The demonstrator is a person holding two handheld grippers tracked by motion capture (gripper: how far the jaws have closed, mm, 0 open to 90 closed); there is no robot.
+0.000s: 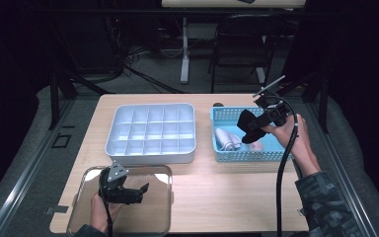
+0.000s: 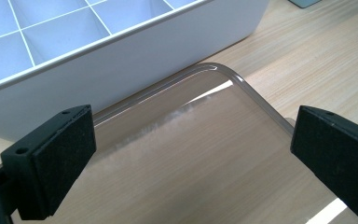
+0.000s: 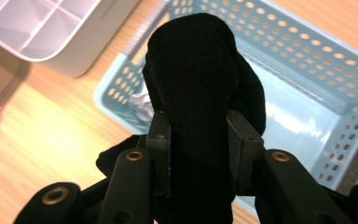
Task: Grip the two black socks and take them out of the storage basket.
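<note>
Nearby, white socks fill the basket; right fingers clamp a black sock, left fingers gape empty.

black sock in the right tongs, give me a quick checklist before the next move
1. Grip on the black sock: ok, the right tongs are clamped on it from both sides.
2. Sock lifted out of the blue basket: ok, in the high view it hangs above the basket rim.
3. White divided tray: ok, the compartments in view are empty.
4. Left tongs: ok, open with nothing between them, over the clear tray.
5. Things left in the basket: not ok, a white rolled item lies on its floor.
6. Whether the sock drags anything else up with it: cannot tell, its underside is hidden.
</note>
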